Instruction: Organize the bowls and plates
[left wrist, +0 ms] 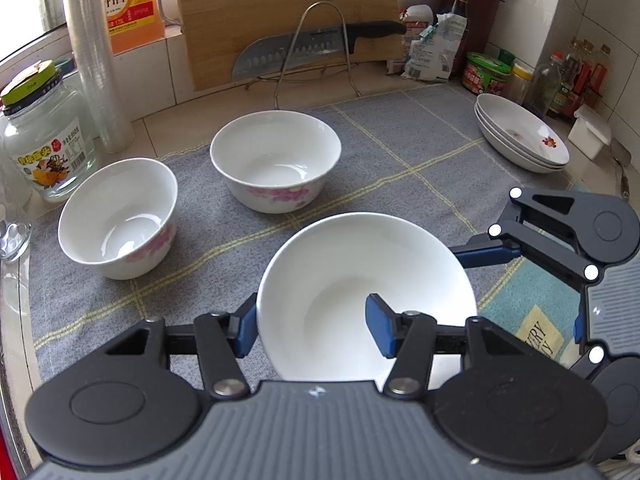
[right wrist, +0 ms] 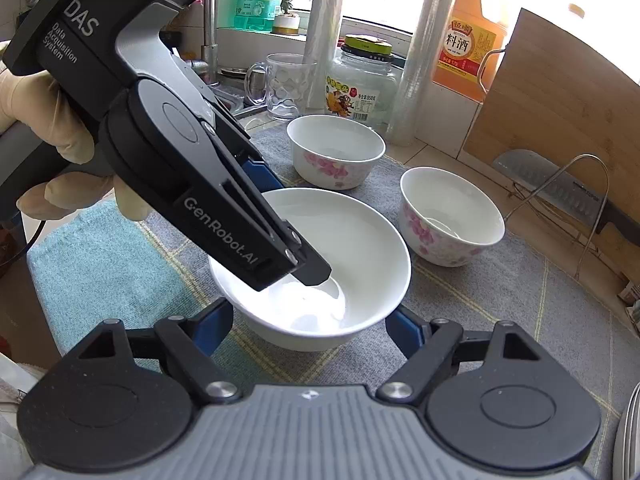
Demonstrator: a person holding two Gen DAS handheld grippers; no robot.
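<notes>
Two floral bowls (left wrist: 276,160) behind clamped white bowl (left wrist: 352,280).

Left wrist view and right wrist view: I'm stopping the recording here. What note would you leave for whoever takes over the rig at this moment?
Left gripper: shut on the wall of the plain bowl, one finger inside and one outside.
Right gripper: fingers flank the same bowl; I cannot tell whether the pads press on it.
Things: two floral bowls stand apart on the mat; plates sit at its far right corner.
Done: plates are stacked.
Left: none of the three bowls is nested yet; probably set the plain bowl with the others.
</notes>
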